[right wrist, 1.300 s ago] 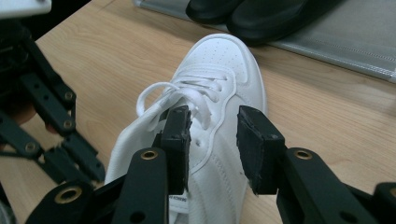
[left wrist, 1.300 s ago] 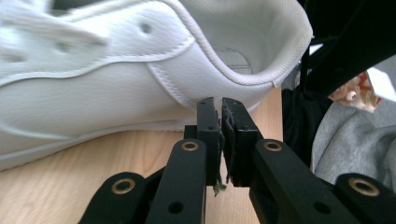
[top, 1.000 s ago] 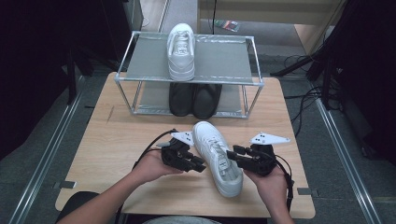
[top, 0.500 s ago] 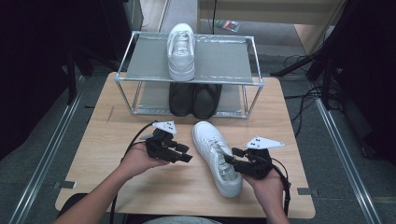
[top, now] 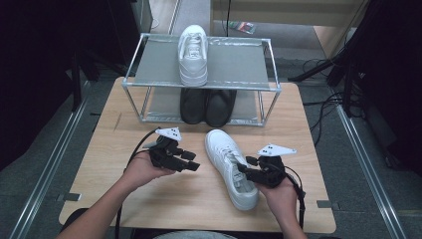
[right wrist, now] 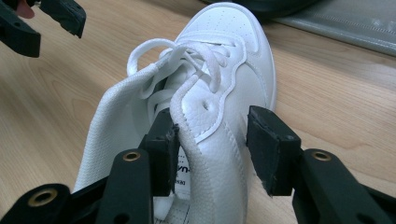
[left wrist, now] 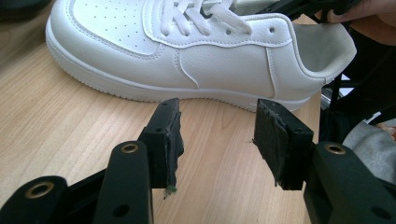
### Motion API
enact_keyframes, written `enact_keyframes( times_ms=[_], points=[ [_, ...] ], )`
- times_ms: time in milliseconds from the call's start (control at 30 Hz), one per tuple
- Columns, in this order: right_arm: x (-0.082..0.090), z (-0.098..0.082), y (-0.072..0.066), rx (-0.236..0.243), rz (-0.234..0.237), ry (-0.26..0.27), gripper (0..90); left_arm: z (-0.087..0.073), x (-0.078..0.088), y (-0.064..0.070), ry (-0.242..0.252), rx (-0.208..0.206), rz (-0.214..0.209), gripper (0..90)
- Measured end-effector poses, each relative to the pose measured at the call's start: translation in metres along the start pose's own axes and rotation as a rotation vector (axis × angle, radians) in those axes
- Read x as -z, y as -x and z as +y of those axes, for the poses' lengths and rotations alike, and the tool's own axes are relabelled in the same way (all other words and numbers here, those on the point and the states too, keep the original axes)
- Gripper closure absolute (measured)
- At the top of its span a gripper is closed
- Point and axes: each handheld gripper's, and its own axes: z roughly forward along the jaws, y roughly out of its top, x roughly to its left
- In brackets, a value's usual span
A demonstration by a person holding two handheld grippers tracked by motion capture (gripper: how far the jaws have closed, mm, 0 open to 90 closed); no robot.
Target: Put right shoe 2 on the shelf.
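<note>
A white lace-up shoe [top: 231, 167] lies on the wooden table [top: 99, 129], toe toward the rack. My left gripper [top: 191, 162] is a little to its left and open; its jaws have just been opening. In the left gripper view nothing lies between the pads [left wrist: 168, 135], which face the shoe's side [left wrist: 187, 51]. My right gripper [top: 247, 168] is at the shoe's heel end and its jaws have just been opening. In the right gripper view one pad [right wrist: 161, 149] is inside the shoe [right wrist: 224, 70], the other stands clear outside, with the collar wall between.
A metal two-shelf rack [top: 199, 85] stands at the table's far side. A matching white shoe [top: 193, 52] sits on its top shelf and a black pair [top: 208, 104] on the lower one. Cables [top: 323, 99] lie on the floor at the right.
My left gripper has drawn back to the left, away from the shoe, and its jaws have widened. The right gripper's jaws have spread around the collar wall; that hand has stayed put.
</note>
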Motion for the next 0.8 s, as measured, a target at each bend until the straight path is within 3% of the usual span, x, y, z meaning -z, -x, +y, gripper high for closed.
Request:
enact_keyframes(
  times_ms=[267, 500, 567, 633, 800],
  points=[
    [-0.008, -0.001, 0.0, -0.011, -0.008, 0.02, 53.6, 0.0, 0.001, 0.0, 0.011, 0.004, 0.004, 51.2],
    [-0.019, 0.001, -0.003, 0.015, -0.06, 0.026, 57.7, -0.001, 0.003, -0.002, 0.013, 0.009, 0.005, 51.2],
    [-0.023, 0.001, -0.002, 0.005, -0.069, 0.031, 61.4, -0.001, 0.004, -0.002, 0.016, 0.011, 0.005, 51.2],
    [-0.023, 0.001, 0.003, -0.049, -0.059, 0.044, 67.7, -0.002, 0.004, -0.002, 0.021, 0.009, 0.011, 51.2],
    [-0.021, 0.001, 0.007, -0.091, -0.058, 0.054, 78.2, -0.002, 0.008, -0.004, 0.029, 0.014, 0.013, 51.2]
  ],
)
